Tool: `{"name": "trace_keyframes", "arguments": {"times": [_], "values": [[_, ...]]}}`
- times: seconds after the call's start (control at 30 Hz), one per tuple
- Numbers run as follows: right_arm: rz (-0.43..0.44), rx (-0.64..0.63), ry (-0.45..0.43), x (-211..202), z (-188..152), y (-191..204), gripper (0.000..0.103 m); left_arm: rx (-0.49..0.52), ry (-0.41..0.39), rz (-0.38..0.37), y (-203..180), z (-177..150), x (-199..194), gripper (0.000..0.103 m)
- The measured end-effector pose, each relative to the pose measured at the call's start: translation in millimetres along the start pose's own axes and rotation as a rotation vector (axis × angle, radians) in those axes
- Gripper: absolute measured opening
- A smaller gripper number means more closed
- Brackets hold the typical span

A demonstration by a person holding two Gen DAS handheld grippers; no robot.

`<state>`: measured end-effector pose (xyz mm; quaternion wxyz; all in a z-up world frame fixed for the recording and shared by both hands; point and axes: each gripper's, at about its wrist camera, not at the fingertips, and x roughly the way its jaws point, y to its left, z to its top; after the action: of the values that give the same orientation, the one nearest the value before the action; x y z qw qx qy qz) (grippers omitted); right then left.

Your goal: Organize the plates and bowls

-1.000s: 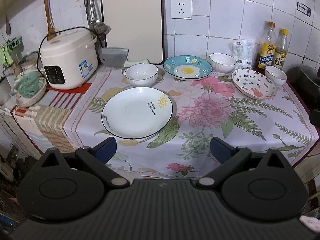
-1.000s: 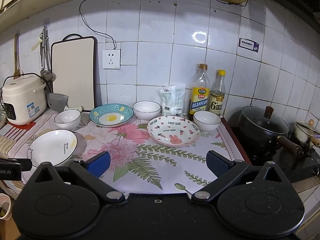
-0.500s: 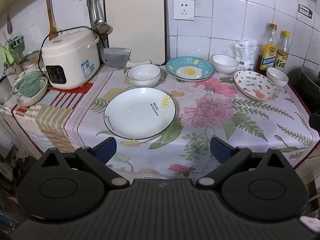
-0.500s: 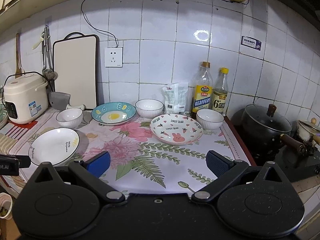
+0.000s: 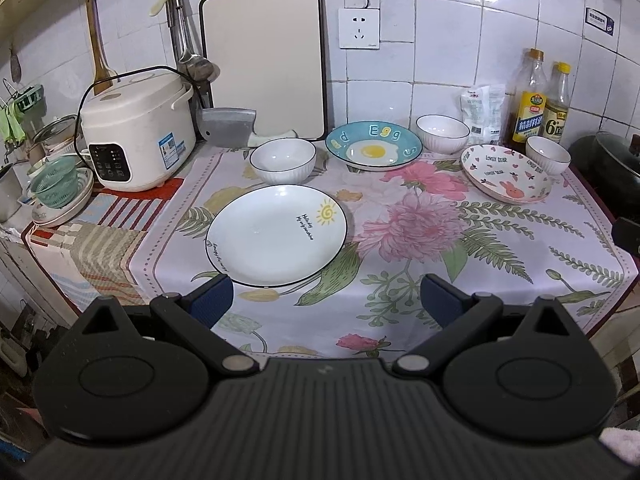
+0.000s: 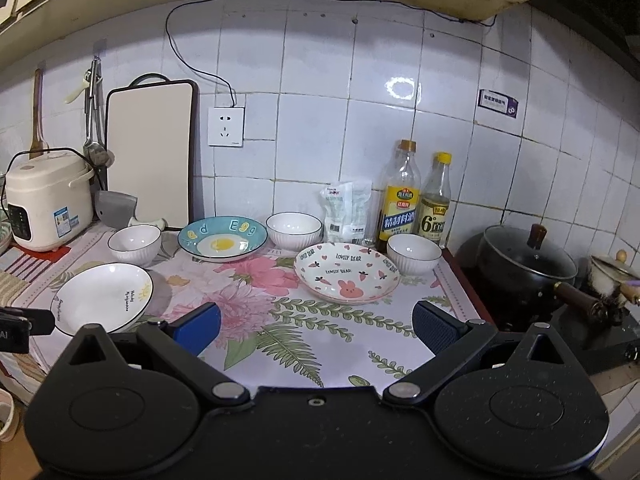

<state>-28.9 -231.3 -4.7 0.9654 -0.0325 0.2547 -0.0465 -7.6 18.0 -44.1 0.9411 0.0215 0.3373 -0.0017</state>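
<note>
Only the left wrist view takes in the stacked dishes with a green colander [image 5: 56, 184] at the counter's left end, while the right wrist view alone shows the whole black lidded pot [image 6: 528, 264] on the stove and a sliver of the left tool at its left edge. Both the left tool [image 5: 326, 300] and the right tool [image 6: 316, 326] hover above the near edge of the counter [image 5: 500, 264] with jaws spread wide and nothing between them. Behind the dishes stand a rice cooker [image 5: 138, 128], a cutting board [image 5: 262, 64] leaning on the tiles, a cleaver [image 5: 228, 128] and two bottles [image 5: 542, 104]; nothing blocks the near plates. The white plate [image 5: 276, 234], black-rimmed with a small sun, lies just ahead of the left tool. Farther back sit three ribbed white bowls [image 5: 283, 160], a blue egg plate [image 5: 374, 145] and a pink rabbit plate [image 6: 346, 272], all apart.
</note>
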Motion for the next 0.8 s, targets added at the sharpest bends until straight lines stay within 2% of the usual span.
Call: {"name": "trace_keyframes", "arguments": {"times": [0.27, 0.53, 0.67, 0.8], "values": [[0.009, -0.004, 0.006, 2, -1, 1, 0.103, -0.01, 0.005, -0.004, 2, 0, 0, 0.101], [0.031, -0.004, 0.031, 10, -2, 4, 0.103, -0.046, 0.044, -0.02, 16, 5, 2, 0.102], [0.096, -0.005, 0.012, 19, 1, 12, 0.103, -0.086, 0.056, -0.033, 33, 12, 7, 0.102], [0.213, -0.031, -0.043, 38, 1, 24, 0.103, -0.125, 0.042, -0.004, 57, 22, 26, 0.102]]}}
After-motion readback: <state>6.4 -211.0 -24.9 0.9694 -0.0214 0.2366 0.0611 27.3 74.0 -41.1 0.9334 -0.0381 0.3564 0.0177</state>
